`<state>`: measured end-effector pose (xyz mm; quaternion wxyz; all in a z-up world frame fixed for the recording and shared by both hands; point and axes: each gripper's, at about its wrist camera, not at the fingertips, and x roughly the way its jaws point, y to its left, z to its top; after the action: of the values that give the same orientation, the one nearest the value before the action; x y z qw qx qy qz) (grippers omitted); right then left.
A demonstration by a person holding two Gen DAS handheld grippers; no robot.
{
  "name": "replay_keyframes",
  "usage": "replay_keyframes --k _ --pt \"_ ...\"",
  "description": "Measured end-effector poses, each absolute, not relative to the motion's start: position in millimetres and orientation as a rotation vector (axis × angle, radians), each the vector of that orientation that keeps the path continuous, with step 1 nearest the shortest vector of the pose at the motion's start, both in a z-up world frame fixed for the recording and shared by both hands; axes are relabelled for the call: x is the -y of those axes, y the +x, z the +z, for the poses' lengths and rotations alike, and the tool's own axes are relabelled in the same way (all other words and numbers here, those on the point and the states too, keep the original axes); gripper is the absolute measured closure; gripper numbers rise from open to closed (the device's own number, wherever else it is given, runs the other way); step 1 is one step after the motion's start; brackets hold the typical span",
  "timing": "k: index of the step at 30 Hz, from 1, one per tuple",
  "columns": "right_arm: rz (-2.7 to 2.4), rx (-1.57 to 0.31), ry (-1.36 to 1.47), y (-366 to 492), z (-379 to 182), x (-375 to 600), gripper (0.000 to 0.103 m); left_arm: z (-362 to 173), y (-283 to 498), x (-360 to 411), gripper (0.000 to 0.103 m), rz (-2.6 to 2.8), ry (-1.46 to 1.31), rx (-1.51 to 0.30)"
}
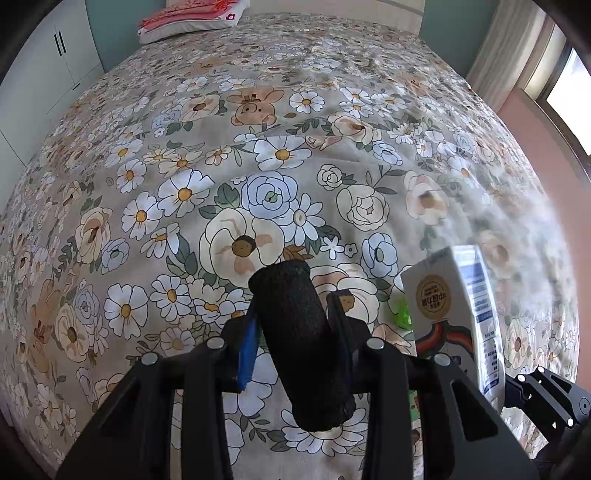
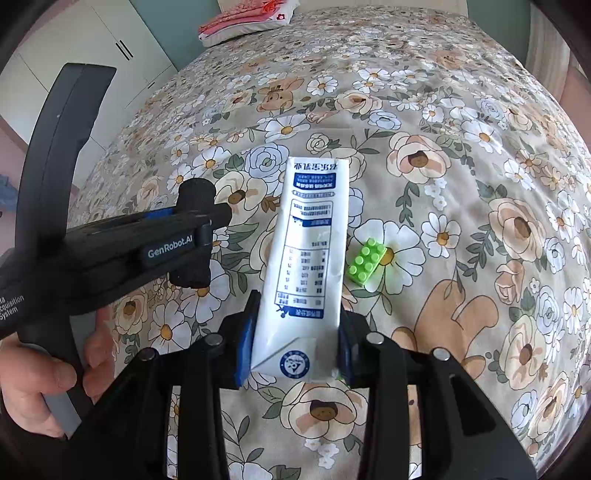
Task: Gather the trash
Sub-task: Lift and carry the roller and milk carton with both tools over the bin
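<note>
A black, rough-surfaced cylinder [image 1: 299, 343] sits lengthwise between the blue pads of my left gripper [image 1: 295, 310], which is shut on it and holds it above the flowered bedspread [image 1: 155, 206]. In the right wrist view the same cylinder [image 2: 197, 192] pokes out above and below that gripper's fingers. My right gripper [image 2: 299, 306] is shut on the lower end of a white milk carton [image 2: 310, 243] with blue print, lifted off the bed. The carton [image 1: 443, 295] also stands at the right of the left wrist view.
A green toy brick [image 2: 365, 260] lies on the bedspread just right of the carton. A pink and white pillow [image 2: 243, 18] rests at the bed's far end. White wardrobe doors [image 1: 48, 74] stand to the left, and a window [image 1: 569, 85] is on the right. A person's hand [image 2: 33, 373] grips the left handle.
</note>
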<state>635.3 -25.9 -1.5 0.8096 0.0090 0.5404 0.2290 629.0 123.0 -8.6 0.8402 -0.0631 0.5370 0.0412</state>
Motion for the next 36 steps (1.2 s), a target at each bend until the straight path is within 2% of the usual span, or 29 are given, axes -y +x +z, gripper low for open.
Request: replay_keyframes --k 22,36 --pt "0.431 -0.866 -0.065 476.2 198.1 85.9 0.065 196.6 444.8 -74.5 0.065 0.064 0.004 -0.828" --pt "0.397 -0.711 -0.101 362.9 283.6 133.7 0.066 266.2 322.4 -78.3 0.065 0.068 0.046 -0.679"
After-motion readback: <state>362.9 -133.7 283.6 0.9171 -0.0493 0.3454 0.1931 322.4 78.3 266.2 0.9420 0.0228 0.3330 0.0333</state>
